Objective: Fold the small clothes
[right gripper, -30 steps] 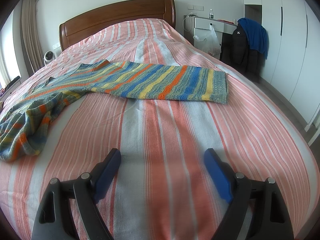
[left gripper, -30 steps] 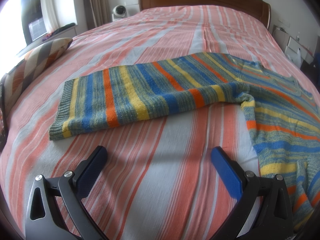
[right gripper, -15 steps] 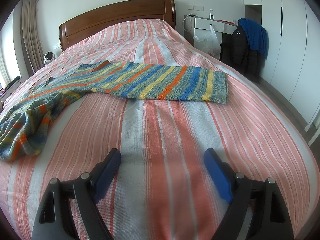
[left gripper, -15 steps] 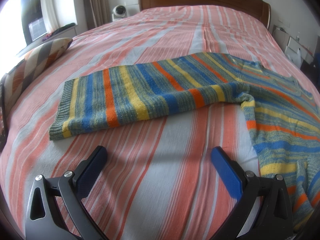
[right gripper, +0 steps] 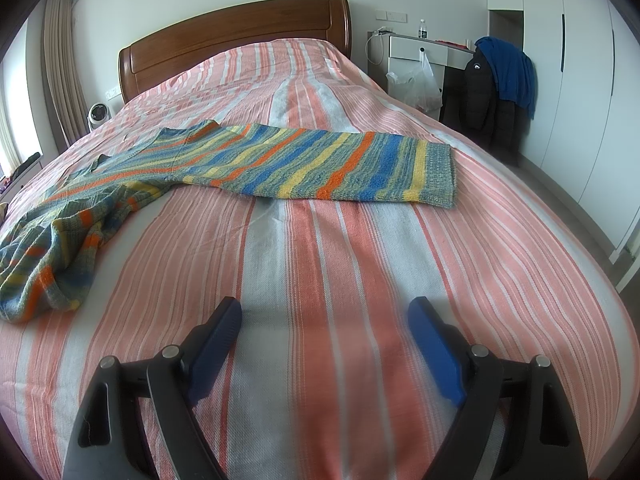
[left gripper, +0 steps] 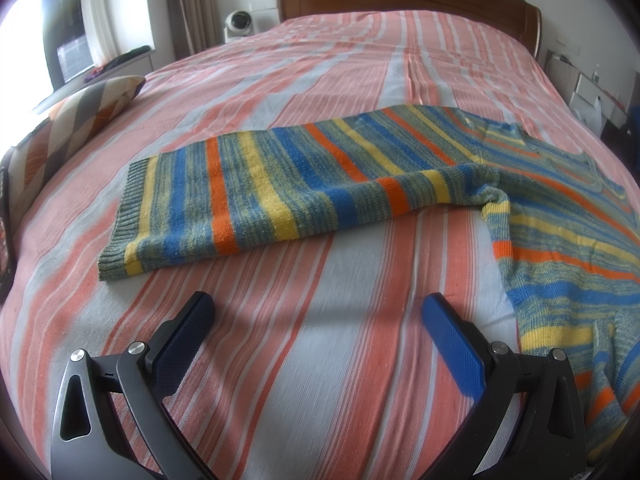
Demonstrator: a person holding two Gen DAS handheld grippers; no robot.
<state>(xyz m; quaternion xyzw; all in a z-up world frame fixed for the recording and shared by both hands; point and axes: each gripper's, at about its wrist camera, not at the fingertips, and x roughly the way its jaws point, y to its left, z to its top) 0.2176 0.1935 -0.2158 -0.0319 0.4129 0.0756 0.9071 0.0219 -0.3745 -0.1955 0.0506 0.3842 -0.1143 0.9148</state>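
While both grippers hang over bare bedspread, the sweater lies ahead of them on the bed, spread crosswise. Its left sleeve runs leftward, cuff ahead-left of the left gripper (jaws wide apart, holding nothing). The right cuff lies ahead-right of the right gripper, equally agape and empty, so each arm likely takes its own sleeve.

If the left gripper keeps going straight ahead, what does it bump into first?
Probably the striped sweater. The left gripper is open, with only bare bedspread between its fingers; the sweater's stretched-out sleeve lies across its path just ahead. Depth is hard to judge.
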